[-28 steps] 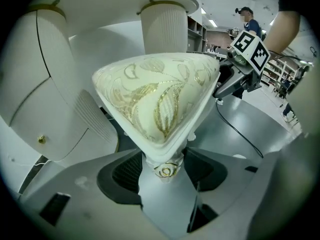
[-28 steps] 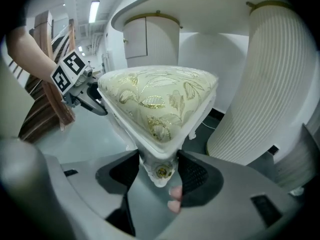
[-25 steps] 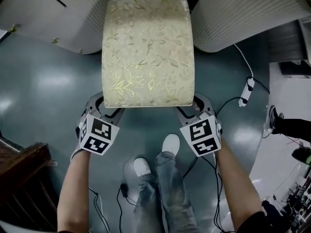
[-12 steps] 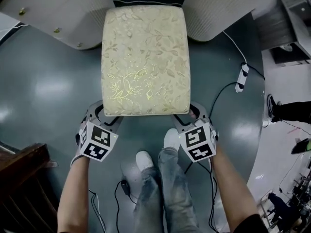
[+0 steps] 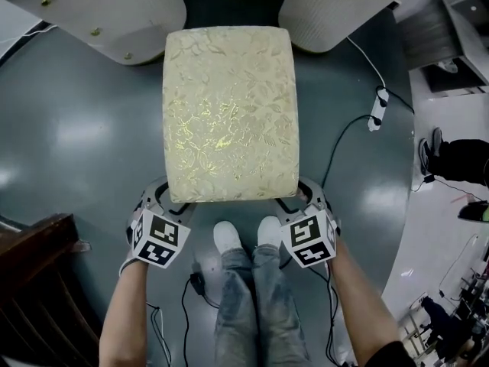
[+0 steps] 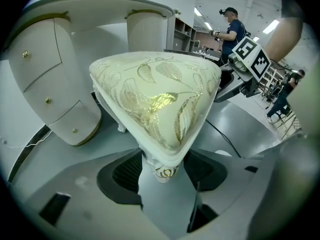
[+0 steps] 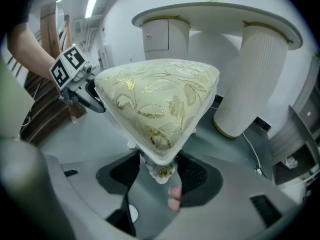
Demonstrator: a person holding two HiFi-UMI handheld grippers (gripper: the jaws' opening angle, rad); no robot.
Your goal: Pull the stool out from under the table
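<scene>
The stool [image 5: 229, 113], its cream cushion patterned with gold leaves, stands on the grey floor with its far edge between the white table's two pedestals [image 5: 114, 14]. My left gripper [image 5: 170, 197] is shut on the stool's near left corner, and my right gripper [image 5: 294, 196] is shut on its near right corner. In the left gripper view the stool's corner leg [image 6: 162, 171] sits between the dark pads. The right gripper view shows the other corner leg [image 7: 161, 173] held the same way, under the cushion [image 7: 157, 101], with the table top [image 7: 220, 14] behind it.
My white shoes [image 5: 244, 235] stand just behind the stool's near edge. A power strip [image 5: 374, 117] and its cable lie on the floor to the right. Dark wooden furniture [image 5: 30, 281] is at the lower left. Another person's leg [image 5: 458, 159] is at the right edge.
The stool has slid toward me, out from under the table top, with both grippers still on its near corners. My feet have stepped back together.
</scene>
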